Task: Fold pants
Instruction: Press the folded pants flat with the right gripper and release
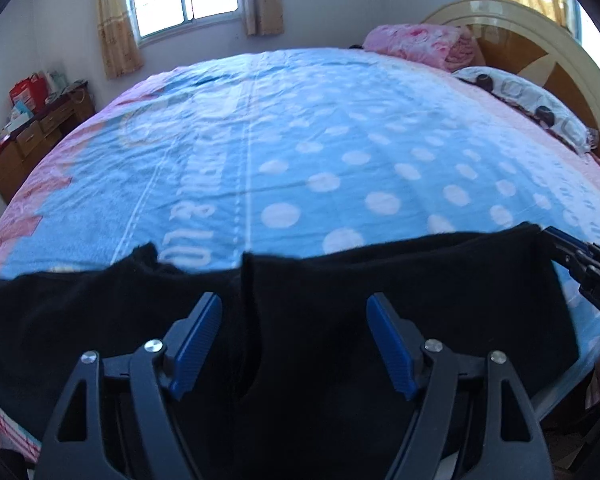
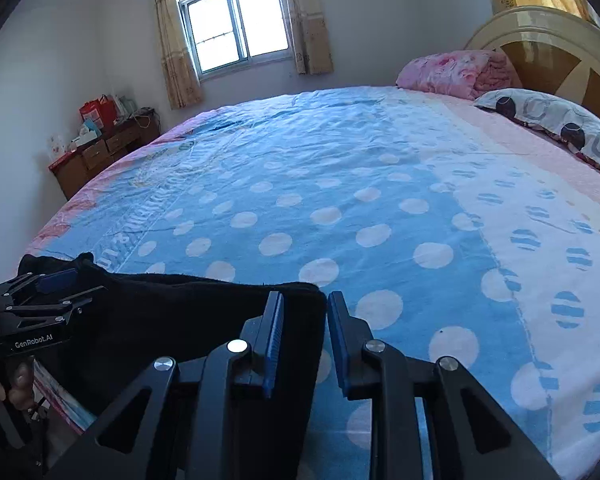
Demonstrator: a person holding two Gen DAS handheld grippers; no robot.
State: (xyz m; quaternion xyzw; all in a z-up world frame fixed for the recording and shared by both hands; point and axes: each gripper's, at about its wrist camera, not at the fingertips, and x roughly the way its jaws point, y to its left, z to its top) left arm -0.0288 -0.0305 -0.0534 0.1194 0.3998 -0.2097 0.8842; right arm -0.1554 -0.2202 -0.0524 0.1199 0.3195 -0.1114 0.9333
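Left gripper [image 1: 294, 344] hangs with its 2 fingers spread wide above the black pants [image 1: 380, 292], which lie on the bed [image 1: 340, 140]. Right gripper [image 2: 305, 340] has its fingers nearly together at the pants' right corner; whether it pinches the cloth, I cannot tell.

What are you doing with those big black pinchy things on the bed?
A person is folding soft black pants on the blue polka-dot bedspread. They hold tongs in each hand. The left tongs hang wide open over the pants. The right tongs sit at the pants' right edge, jaws slightly apart around it. The pants lie along the near edge of the bed.
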